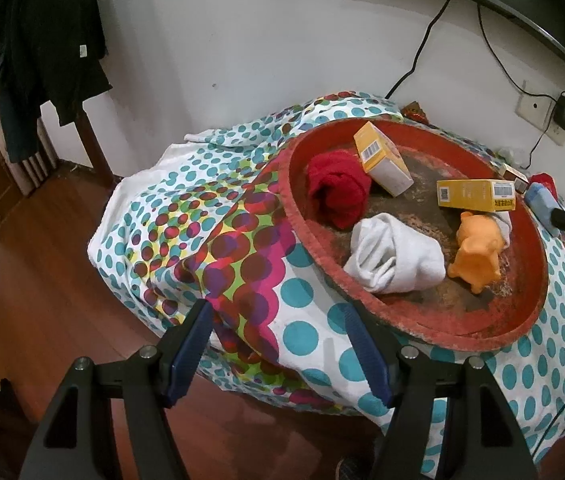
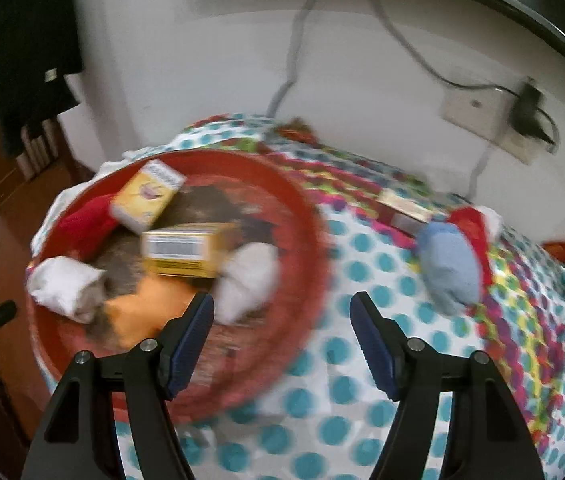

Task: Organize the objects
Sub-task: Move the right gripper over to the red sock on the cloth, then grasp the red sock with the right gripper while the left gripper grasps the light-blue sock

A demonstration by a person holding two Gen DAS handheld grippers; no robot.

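White wall (image 1: 282, 40) is standing behind a table covered with a dotted cloth (image 1: 210, 216), and a brown wooden floor (image 1: 34, 280) is showing beside it. On this cloth a round red tray (image 1: 434, 320) is lying, and I am giving all places relative to this tray.

Inside the tray, the left wrist view is showing sharply a red sock (image 1: 336, 186), a white sock (image 1: 394, 256), an orange toy animal (image 1: 476, 256) and two yellow boxes: one (image 1: 382, 158) is leaning at the far rim, the other (image 1: 476, 195) is lying near the toy. The left gripper (image 1: 278, 320) is hanging outside the near rim, over the cloth edge, with jaws standing apart and nothing between them.

The right wrist view is blurred, but it is showing what the other view is showing only at its edge: a light blue bundle (image 2: 448, 268), a red and white cloth thing (image 2: 474, 224) and a small flat box (image 2: 402, 208), all lying on the cloth outside the tray. The right gripper (image 2: 282, 312) is hovering over the tray rim with jaws apart and empty. A wall socket with a black plug (image 2: 526, 108) and dark clothes hanging (image 1: 50, 40) are also visible.
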